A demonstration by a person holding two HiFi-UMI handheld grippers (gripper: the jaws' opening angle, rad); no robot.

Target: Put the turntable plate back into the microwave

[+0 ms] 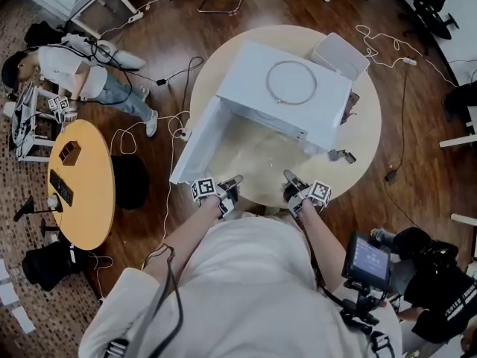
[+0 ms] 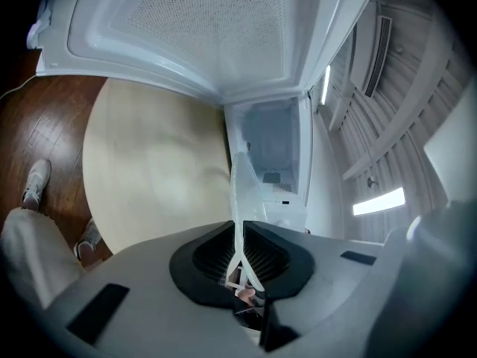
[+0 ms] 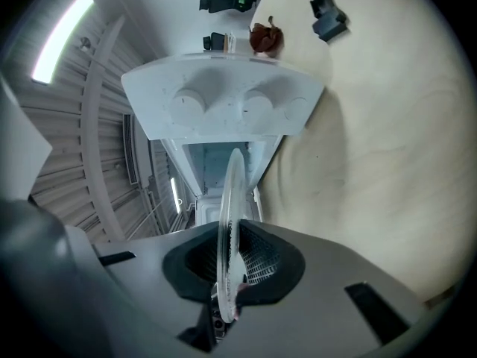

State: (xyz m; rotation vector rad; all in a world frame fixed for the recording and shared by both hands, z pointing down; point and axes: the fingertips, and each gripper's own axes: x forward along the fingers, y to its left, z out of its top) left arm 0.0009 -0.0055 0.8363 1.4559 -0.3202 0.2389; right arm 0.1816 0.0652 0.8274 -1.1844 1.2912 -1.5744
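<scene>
A white microwave (image 1: 291, 95) stands on the round pale table (image 1: 369, 136), its door (image 1: 197, 140) swung open to the left. The clear glass turntable plate (image 2: 240, 189) shows edge-on in both gripper views and is hard to make out in the head view. My left gripper (image 1: 232, 181) (image 2: 240, 226) is shut on one rim of the plate. The right gripper (image 1: 289, 177) (image 3: 229, 230) is shut on the opposite rim of the plate (image 3: 231, 192). Both hold it near the table's front edge, facing the open cavity (image 2: 272, 144). A ring (image 1: 268, 77) lies on the microwave's top.
A white box (image 1: 340, 54) sits behind the microwave. A small black object (image 1: 343, 155) lies on the table at its right. A yellow table (image 1: 82, 185) and a person (image 1: 82, 73) are at the left. A camera rig (image 1: 369, 263) stands at the right, cables on the floor.
</scene>
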